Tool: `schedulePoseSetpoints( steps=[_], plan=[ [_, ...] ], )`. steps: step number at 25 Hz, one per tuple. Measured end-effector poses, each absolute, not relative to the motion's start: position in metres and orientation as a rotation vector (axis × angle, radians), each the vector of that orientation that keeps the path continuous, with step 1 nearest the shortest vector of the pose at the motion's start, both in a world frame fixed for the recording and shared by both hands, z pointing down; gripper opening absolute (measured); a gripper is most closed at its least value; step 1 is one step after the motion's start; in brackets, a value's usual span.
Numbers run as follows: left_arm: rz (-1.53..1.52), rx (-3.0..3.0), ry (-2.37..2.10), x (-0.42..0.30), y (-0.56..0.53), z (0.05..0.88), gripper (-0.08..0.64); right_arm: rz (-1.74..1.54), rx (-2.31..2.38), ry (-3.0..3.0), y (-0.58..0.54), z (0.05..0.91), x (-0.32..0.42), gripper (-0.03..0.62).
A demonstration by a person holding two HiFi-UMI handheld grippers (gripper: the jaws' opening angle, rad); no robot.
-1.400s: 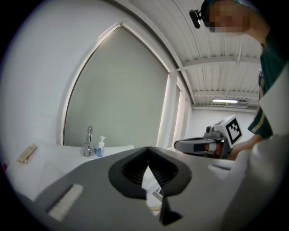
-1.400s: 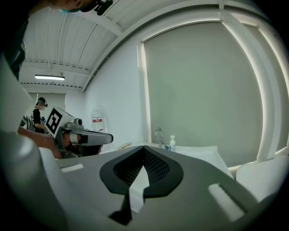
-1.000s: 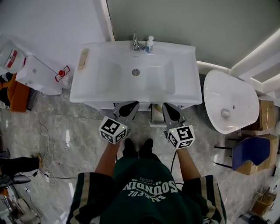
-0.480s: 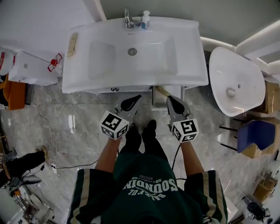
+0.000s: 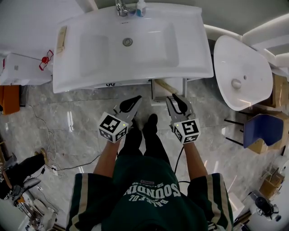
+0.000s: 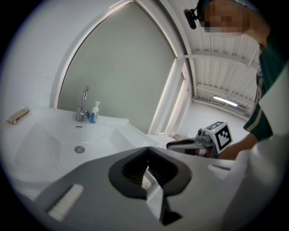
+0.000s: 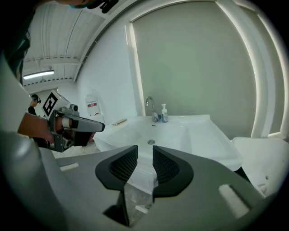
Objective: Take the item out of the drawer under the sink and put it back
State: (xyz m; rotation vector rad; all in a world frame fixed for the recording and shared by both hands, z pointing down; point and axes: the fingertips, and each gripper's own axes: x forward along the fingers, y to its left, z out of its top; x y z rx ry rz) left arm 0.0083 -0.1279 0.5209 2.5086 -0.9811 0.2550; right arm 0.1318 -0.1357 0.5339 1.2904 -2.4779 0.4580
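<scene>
Under the sink's (image 5: pixel 198 54) front edge, right of centre, a white box-like unit shows, apparently the drawer (image 5: pixel 154 92). One tan strip (image 5: pixel 165 85) lies slantwise across its top. Whether this strip is the item cannot be told from the head view. No gripper touches either one.

Count at the sink: one white basin top, one tap (image 5: pixel 120 6) at the back edge, one soap bottle (image 5: pixel 141 8) just beside the tap, and one tan bar (image 5: pixel 60 39) on the left rim.

Two grippers are present, each carrying one marker cube (image 5: pixel 112 127).

Left gripper (image 5: pixel 137 98): it points towards the cabinet front below the sink, near it but apart from it. In the left gripper view (image 6: pixel 146 151) its pads meet at the tips and nothing is between them.

Right gripper (image 5: pixel 175 98): it points at the drawer, its tip just short of the white unit. In the right gripper view (image 7: pixel 145 152) its jaws are opening, with a clear gap between the pads and nothing in that gap.

Both bare forearms reach forward and down, one on each side of two black shoes (image 5: pixel 151 122). A white oval fixture (image 5: pixel 239 76) stands right of the sink.
</scene>
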Motion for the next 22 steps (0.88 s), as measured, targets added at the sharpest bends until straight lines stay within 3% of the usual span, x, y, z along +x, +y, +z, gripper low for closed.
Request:
schedulePoseSetpoints(
  steps=[15,22],
  plan=[
    [0.311,2.447,-0.958,0.009,-0.117,0.568,0.049,0.423,1.038,-2.306,-0.141,0.635,0.139,0.105],
    [0.341,2.39,-0.969,0.0,-0.104,0.601,0.049,0.444,0.924,-2.238,-0.152,0.703,0.135,0.153]
  ],
)
